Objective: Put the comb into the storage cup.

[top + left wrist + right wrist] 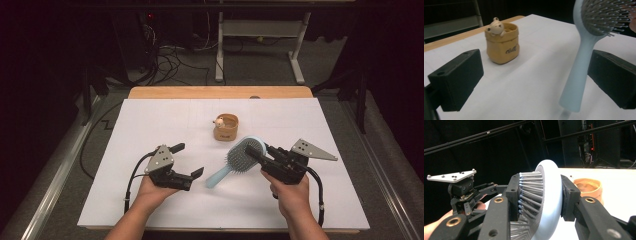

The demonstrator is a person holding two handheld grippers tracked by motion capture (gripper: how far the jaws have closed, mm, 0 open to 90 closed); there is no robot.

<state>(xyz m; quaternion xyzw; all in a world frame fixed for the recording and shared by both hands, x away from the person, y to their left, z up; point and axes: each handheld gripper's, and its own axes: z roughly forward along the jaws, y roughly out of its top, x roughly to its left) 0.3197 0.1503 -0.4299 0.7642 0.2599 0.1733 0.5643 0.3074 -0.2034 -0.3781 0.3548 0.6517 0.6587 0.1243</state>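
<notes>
On white table (150, 125), hairbrush (240, 157) clamped, surroundings open

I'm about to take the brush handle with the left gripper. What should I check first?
1. Right gripper clamped on the hairbrush head: ok.
2. Left gripper jaws open: ok.
3. Handle between the left jaws: ok in the left gripper view, not yet touched.
4. Handle end off the table: cannot tell.
5. Bear-figure cup apart from both grippers: ok.
</notes>
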